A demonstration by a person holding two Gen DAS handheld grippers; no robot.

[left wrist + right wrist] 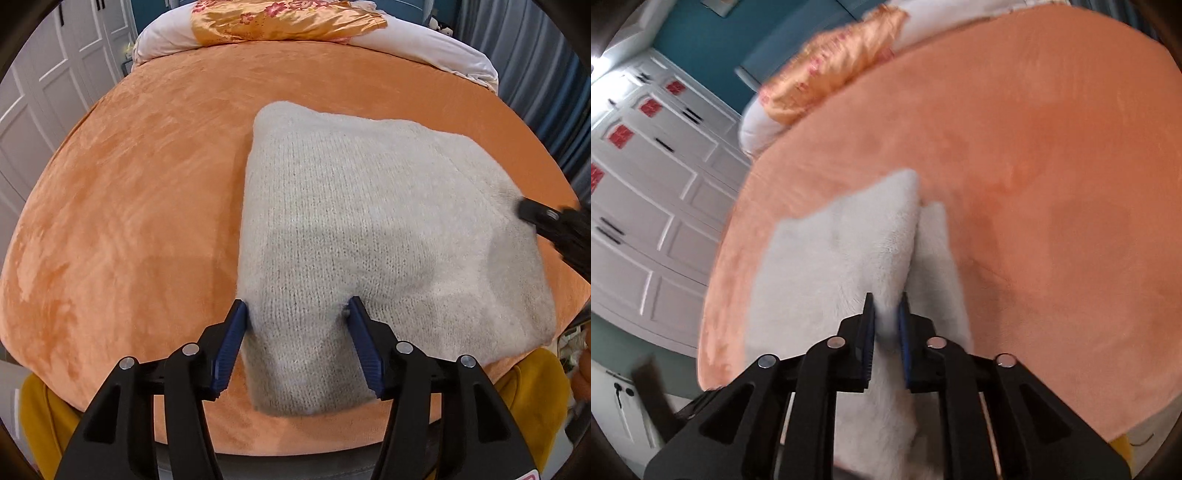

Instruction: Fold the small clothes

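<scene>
A cream knitted sweater (369, 221) lies folded on the orange bed cover (129, 184). My left gripper (295, 310) is open, its blue pads (231, 343) on either side of the sweater's near left corner, pressing into the knit. My right gripper (886, 314) is shut on the sweater (831, 266) at its right edge, with a fold of knit between the jaws. The right gripper shows as a black blurred shape at the sweater's right side in the left wrist view (554, 225). The right wrist view is motion-blurred.
White pillows (424, 40) with a gold floral cloth (280, 18) lie at the head of the bed. White wardrobe doors (646, 221) stand to the left. A mustard yellow fabric (528, 387) shows below the bed's near edge.
</scene>
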